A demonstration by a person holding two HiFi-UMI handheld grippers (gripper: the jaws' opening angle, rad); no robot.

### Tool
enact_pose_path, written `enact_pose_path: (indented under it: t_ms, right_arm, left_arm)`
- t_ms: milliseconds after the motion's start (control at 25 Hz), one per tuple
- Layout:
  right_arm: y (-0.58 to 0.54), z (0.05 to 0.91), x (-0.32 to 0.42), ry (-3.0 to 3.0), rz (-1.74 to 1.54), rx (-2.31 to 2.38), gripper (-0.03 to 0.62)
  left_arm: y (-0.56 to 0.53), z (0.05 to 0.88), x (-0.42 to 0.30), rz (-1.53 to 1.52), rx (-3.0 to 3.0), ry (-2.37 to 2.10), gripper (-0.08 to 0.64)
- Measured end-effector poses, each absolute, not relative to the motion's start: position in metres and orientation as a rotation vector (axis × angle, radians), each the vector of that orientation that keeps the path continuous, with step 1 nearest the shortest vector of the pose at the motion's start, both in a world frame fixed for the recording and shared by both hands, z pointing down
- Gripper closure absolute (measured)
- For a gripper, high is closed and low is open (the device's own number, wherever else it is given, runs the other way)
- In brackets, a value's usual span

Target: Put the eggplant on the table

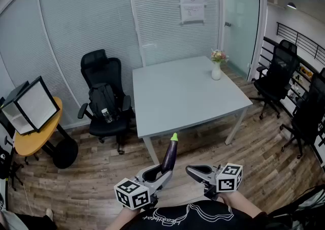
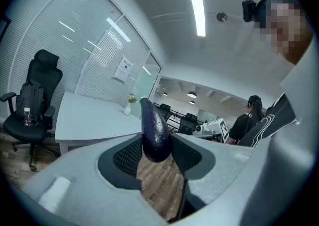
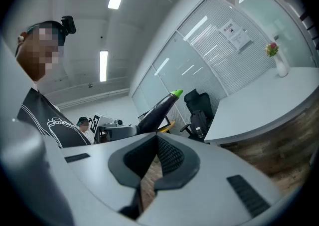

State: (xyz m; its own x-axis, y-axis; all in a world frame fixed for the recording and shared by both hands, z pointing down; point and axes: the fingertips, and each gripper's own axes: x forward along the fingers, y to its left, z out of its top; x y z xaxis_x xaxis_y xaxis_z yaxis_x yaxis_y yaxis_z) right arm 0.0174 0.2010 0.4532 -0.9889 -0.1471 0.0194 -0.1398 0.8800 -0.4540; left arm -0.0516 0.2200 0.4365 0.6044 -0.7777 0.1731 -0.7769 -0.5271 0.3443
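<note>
A dark purple eggplant (image 1: 170, 155) with a green stem end stands nearly upright in the air, its lower end clamped in my left gripper (image 1: 161, 174). In the left gripper view the eggplant (image 2: 153, 130) is squeezed between both ribbed pads, stem pointing away. The pale grey table (image 1: 188, 94) stands a step ahead, beyond the eggplant, and shows in the left gripper view as the table (image 2: 89, 115). My right gripper (image 1: 194, 172) hovers beside the left one, shut with nothing in it. In the right gripper view the eggplant (image 3: 157, 110) shows off to the left.
A white vase of flowers (image 1: 217, 66) stands at the table's far right corner. A black office chair (image 1: 104, 99) with a backpack is left of the table, more chairs (image 1: 277, 74) on the right. A round orange side table (image 1: 35, 132) is far left. Wooden floor (image 1: 101, 173) lies underfoot.
</note>
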Motion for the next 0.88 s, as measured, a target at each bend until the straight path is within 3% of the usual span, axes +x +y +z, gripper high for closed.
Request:
enact_pose_path:
  t_ms: [880]
  right_arm:
    - [0.117, 0.453, 0.048, 2.995, -0.766, -0.216, 0.583]
  left_arm:
    - [0.139, 0.442, -0.018, 0.021, 2.449, -1.243, 0.373]
